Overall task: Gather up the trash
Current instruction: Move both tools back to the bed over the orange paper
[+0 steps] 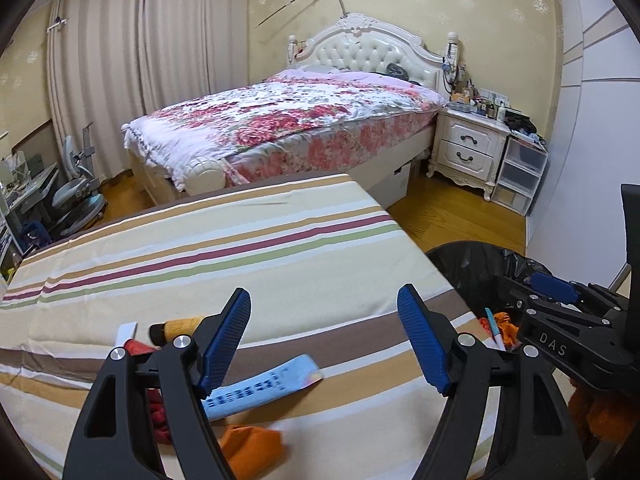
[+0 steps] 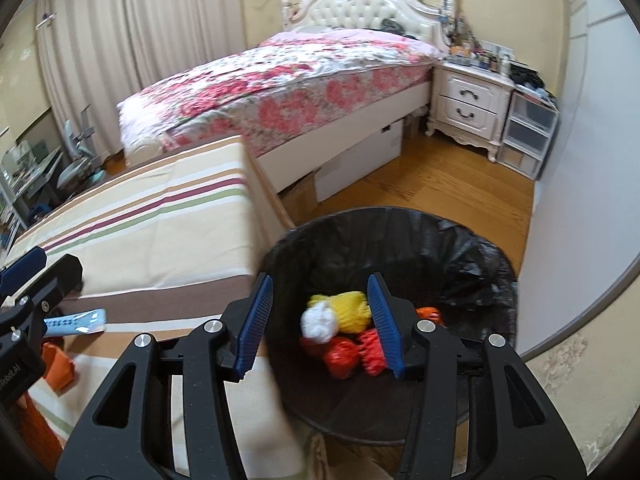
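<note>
My left gripper [image 1: 323, 292] stands open over a striped mattress [image 1: 240, 240], nothing between its pads. Below it lie a light blue wrapper [image 1: 260, 390], an orange wrapper [image 1: 252, 446], a red scrap [image 1: 158, 412], a brown-and-yellow tube [image 1: 176, 328] and a white slip [image 1: 126, 332]. My right gripper [image 2: 320, 284] hangs open above a bin lined with a black bag [image 2: 472, 248]. Yellow [image 2: 352, 308], white [image 2: 320, 324] and red [image 2: 340, 356] trash lies inside the bin, seen between the pads but not gripped. The blue wrapper [image 2: 76, 322] also shows at the left of the right wrist view.
A flowered bed [image 1: 280, 120] with a white headboard stands behind the mattress. A white nightstand [image 1: 468, 148] and plastic drawers [image 1: 520, 172] line the right wall. Wooden floor [image 2: 420, 184] lies between bed and bin. A chair and desk [image 1: 76, 192] sit far left.
</note>
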